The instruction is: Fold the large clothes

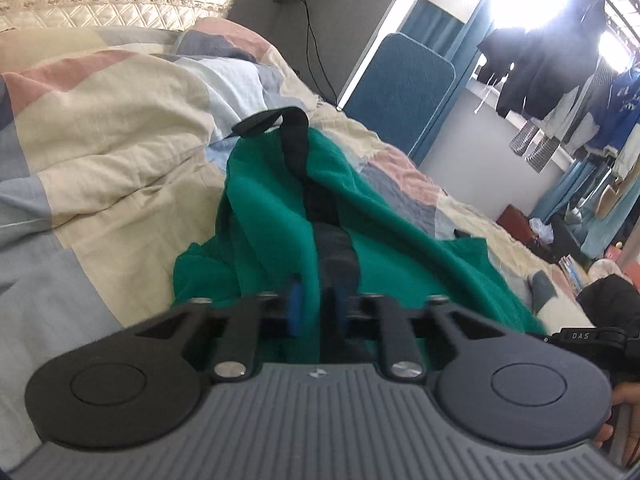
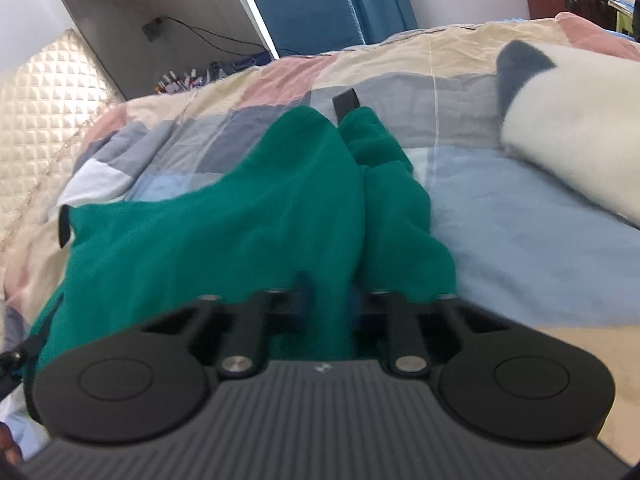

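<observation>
1. Left wrist view: green garment (image 1: 280, 216) lies bunched along the patchwork bedspread (image 1: 100, 140), running from near the camera to the far middle, where a black band (image 1: 294, 136) sticks up out of it. The left gripper (image 1: 314, 312) has its blue-padded fingers (image 1: 295, 308) drawn close on a dark inner strip of the garment, apparently clamped on it. No flat, squared fold shows; the cloth is rumpled and draped in ridges, so the folding looks early, with smoothing and every fold likely left to do.

2. Left wrist view, writing: the letters "DAS" are readable on the black device (image 1: 580, 336) at the near right edge. Pale lettering on a hanging blue top (image 1: 624, 108) at far right is too blurred to read.

3. Right wrist view: the right gripper (image 2: 328, 304) pinches a ridge of the same green garment (image 2: 224, 232), its jaws closed on the cloth. The garment spreads left and far across the bedspread (image 2: 520, 232), a black tab (image 2: 346, 104) at its far end. A cream blanket (image 2: 568, 120) sits at the far right, apart from it. No readable writing appears here.
</observation>
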The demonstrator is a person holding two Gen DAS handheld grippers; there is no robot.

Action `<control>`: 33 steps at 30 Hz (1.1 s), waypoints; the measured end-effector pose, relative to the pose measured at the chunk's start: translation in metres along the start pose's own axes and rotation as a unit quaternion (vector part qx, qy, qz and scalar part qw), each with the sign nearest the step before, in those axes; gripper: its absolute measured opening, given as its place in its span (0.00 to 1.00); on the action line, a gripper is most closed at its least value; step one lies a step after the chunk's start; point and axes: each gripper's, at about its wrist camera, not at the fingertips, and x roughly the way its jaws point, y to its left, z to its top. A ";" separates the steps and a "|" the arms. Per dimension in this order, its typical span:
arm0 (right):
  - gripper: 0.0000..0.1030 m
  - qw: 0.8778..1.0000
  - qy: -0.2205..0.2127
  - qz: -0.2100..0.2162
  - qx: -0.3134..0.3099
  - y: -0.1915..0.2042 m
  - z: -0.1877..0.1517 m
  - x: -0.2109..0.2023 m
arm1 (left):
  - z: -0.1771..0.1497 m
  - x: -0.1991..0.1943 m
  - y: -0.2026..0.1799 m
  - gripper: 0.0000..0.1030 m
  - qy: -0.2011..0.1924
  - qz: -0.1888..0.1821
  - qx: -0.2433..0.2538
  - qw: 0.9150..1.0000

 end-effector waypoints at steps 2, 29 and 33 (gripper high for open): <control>0.05 1.000 -0.018 0.005 -0.002 0.004 0.004 -0.008 | 0.004 -0.006 0.004 0.07 -0.007 -0.003 -0.011 1.000; 0.09 0.998 -0.016 -0.034 0.057 -0.028 -0.007 -0.014 | 0.005 -0.010 0.034 0.14 0.024 -0.010 -0.059 0.998; 0.09 0.996 -0.035 -0.014 0.079 -0.025 -0.007 -0.044 | 0.009 -0.040 0.021 0.54 0.002 -0.036 -0.058 0.998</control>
